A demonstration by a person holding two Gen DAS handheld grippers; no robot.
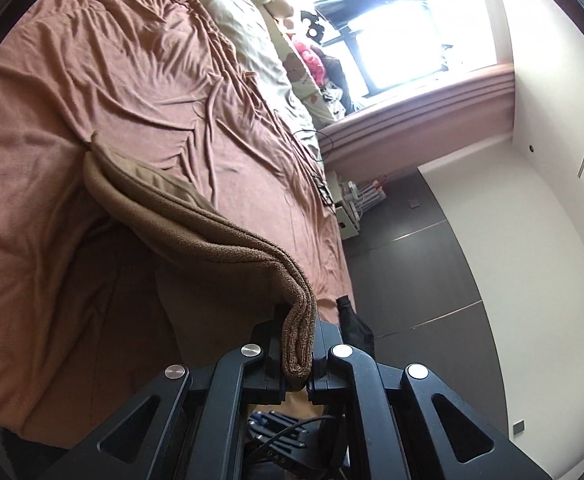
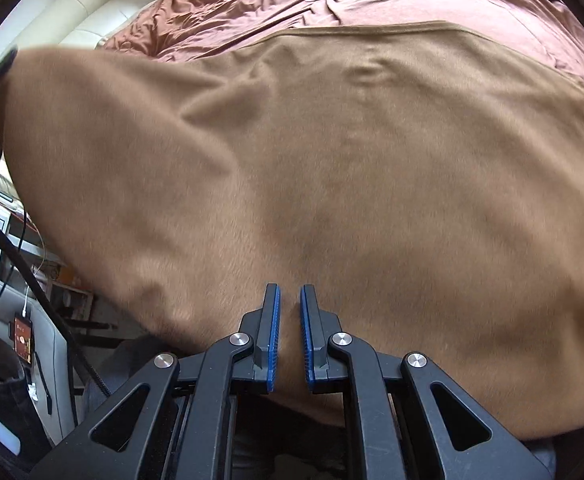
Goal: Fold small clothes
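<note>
L gripper pinches the brown cloth edge; R gripper pinches its edge too, I think. Lift both level, lay onto bed w/ edges matched

No text, label, brand, number or sign could be read in either view. Faint pale marks were seen on a dark part behind the left fingers, too blurred to be made out.
</note>
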